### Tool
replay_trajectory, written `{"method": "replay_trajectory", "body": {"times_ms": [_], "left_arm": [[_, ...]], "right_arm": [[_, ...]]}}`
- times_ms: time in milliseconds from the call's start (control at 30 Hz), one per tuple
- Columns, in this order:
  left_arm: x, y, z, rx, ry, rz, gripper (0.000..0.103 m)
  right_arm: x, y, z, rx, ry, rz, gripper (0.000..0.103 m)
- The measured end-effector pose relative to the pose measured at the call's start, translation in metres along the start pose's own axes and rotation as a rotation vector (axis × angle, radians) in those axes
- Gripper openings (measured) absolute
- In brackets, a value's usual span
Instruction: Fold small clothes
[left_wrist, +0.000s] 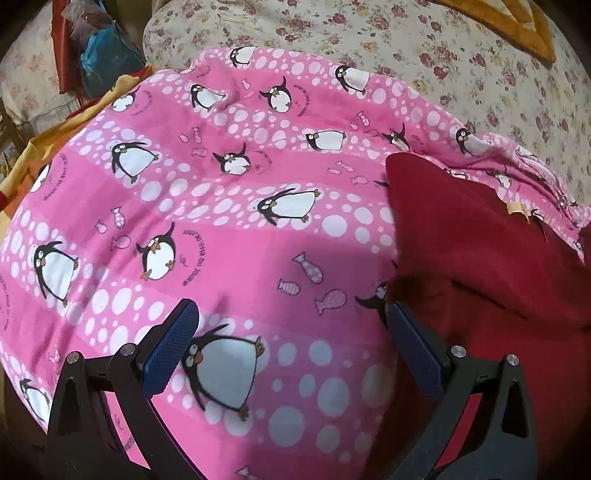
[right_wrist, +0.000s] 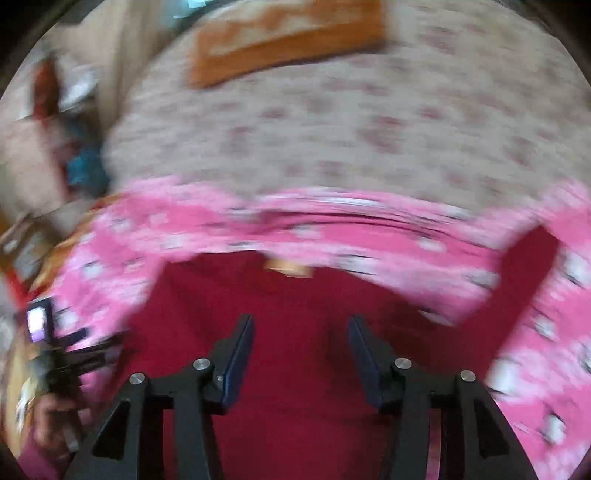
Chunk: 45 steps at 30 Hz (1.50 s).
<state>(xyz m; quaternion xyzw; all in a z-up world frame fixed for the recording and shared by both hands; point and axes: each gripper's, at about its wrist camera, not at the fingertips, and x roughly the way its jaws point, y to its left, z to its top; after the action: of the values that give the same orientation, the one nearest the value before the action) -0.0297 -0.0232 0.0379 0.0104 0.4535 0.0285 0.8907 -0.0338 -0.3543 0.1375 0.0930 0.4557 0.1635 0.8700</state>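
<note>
A dark red garment (left_wrist: 480, 251) lies on a pink penguin-print blanket (left_wrist: 229, 229), to the right in the left wrist view. My left gripper (left_wrist: 288, 325) is open and empty above the blanket, its right finger at the garment's left edge. In the blurred right wrist view the red garment (right_wrist: 295, 369) fills the lower middle, with a small yellow label (right_wrist: 288, 267) at its far edge. My right gripper (right_wrist: 301, 332) is open and empty above the garment.
A floral bedsheet (left_wrist: 424, 48) lies beyond the blanket, with an orange patterned cloth (right_wrist: 288, 40) at the far side. Bags and clutter (left_wrist: 96, 55) sit at the far left. The other gripper (right_wrist: 55, 350) shows at left in the right wrist view.
</note>
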Motion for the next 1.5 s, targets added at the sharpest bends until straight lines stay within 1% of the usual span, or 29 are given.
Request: {"method": "replay_trajectory", "body": {"times_ms": [67, 133, 167, 233, 300, 333, 400, 467, 500, 533, 567, 600, 667, 700, 733, 767, 833, 933, 967, 1000, 1033, 1067, 1167, 1233, 1300, 1367, 1400, 1467, 1500], "left_arm": [[0.003, -0.002, 0.003, 0.011, -0.002, 0.013, 0.102], [0.008, 0.000, 0.008, 0.002, -0.001, 0.035, 0.102], [0.010, 0.003, 0.009, -0.007, 0.003, 0.042, 0.102], [0.014, 0.013, 0.011, -0.044, 0.013, 0.043, 0.102], [0.017, 0.023, 0.011, -0.068, 0.021, 0.033, 0.102], [0.017, 0.025, 0.010, -0.072, 0.021, 0.030, 0.102], [0.014, 0.031, 0.011, -0.089, 0.002, 0.012, 0.102], [0.008, 0.034, 0.014, -0.115, -0.024, -0.017, 0.102], [0.006, 0.036, 0.015, -0.135, -0.035, -0.043, 0.102], [0.004, 0.036, 0.017, -0.155, -0.043, -0.073, 0.102], [0.002, 0.036, 0.019, -0.174, -0.050, -0.104, 0.102], [0.000, 0.034, 0.020, -0.189, -0.054, -0.136, 0.102], [-0.001, 0.030, 0.022, -0.195, -0.054, -0.176, 0.102], [0.001, 0.026, 0.022, -0.185, -0.045, -0.182, 0.102], [0.003, 0.020, 0.021, -0.162, -0.030, -0.178, 0.102], [0.004, 0.017, 0.020, -0.143, -0.021, -0.172, 0.102], [0.008, 0.006, 0.017, -0.082, 0.001, -0.144, 0.102], [0.009, -0.003, 0.014, -0.028, 0.002, -0.103, 0.102], [0.009, -0.003, 0.013, -0.019, 0.004, -0.096, 0.102], [0.009, -0.004, 0.014, -0.011, 0.012, -0.093, 0.102], [0.010, -0.003, 0.013, -0.005, 0.020, -0.091, 0.102], [0.009, -0.003, 0.014, 0.010, 0.028, -0.087, 0.102], [-0.002, -0.005, 0.022, 0.078, -0.013, -0.025, 0.102], [-0.011, -0.005, 0.028, 0.102, -0.046, 0.000, 0.102], [-0.014, -0.005, 0.033, 0.094, -0.050, -0.016, 0.102], [-0.014, -0.008, 0.035, 0.078, -0.041, -0.051, 0.102], [-0.012, -0.011, 0.036, 0.075, -0.037, -0.068, 0.102], [-0.009, -0.021, 0.035, 0.084, -0.030, -0.075, 0.102], [-0.007, -0.027, 0.034, 0.094, -0.027, -0.077, 0.102]], "right_arm": [[0.033, 0.040, 0.004, -0.073, 0.050, 0.082, 0.050], [0.062, 0.071, 0.007, -0.137, 0.076, 0.097, 0.050], [0.079, 0.084, 0.008, -0.165, 0.081, 0.087, 0.050], [0.106, 0.098, 0.010, -0.194, 0.101, 0.065, 0.050], [0.133, 0.104, 0.010, -0.187, 0.136, 0.054, 0.050], [0.149, 0.107, 0.003, -0.186, 0.189, 0.072, 0.048], [0.164, 0.114, -0.011, -0.219, 0.283, 0.107, 0.047], [0.159, 0.120, -0.016, -0.269, 0.285, 0.124, 0.047], [0.154, 0.118, -0.013, -0.268, 0.288, 0.146, 0.047], [0.148, 0.112, -0.008, -0.233, 0.288, 0.193, 0.047], [0.142, 0.106, 0.002, -0.197, 0.268, 0.231, 0.047], [0.139, 0.103, 0.011, -0.195, 0.233, 0.210, 0.047], [0.137, 0.099, 0.029, -0.208, 0.161, 0.127, 0.047], [0.140, 0.094, 0.043, -0.199, 0.121, 0.100, 0.048], [0.144, 0.091, 0.050, -0.189, 0.103, 0.102, 0.051], [0.154, 0.088, 0.059, -0.180, 0.100, 0.115, 0.052], [0.183, 0.090, 0.071, -0.195, 0.149, 0.113, 0.052], [0.213, 0.101, 0.068, -0.274, 0.213, 0.146, 0.052], [0.222, 0.107, 0.065, -0.311, 0.240, 0.148, 0.051], [0.229, 0.112, 0.064, -0.336, 0.258, 0.150, 0.035], [0.230, 0.114, 0.063, -0.345, 0.263, 0.157, 0.013], [0.231, 0.116, 0.063, -0.347, 0.256, 0.162, 0.009], [0.231, 0.124, 0.072, -0.340, 0.190, 0.169, 0.005], [0.242, 0.127, 0.079, -0.288, 0.167, 0.183, 0.004], [0.255, 0.130, 0.080, -0.246, 0.185, 0.197, 0.003], [0.256, 0.133, 0.076, -0.228, 0.196, 0.213, 0.003], [0.247, 0.132, 0.075, -0.218, 0.184, 0.213, 0.003], [0.228, 0.127, 0.074, -0.204, 0.169, 0.226, 0.003], [0.210, 0.118, 0.073, -0.202, 0.162, 0.225, 0.003]]}}
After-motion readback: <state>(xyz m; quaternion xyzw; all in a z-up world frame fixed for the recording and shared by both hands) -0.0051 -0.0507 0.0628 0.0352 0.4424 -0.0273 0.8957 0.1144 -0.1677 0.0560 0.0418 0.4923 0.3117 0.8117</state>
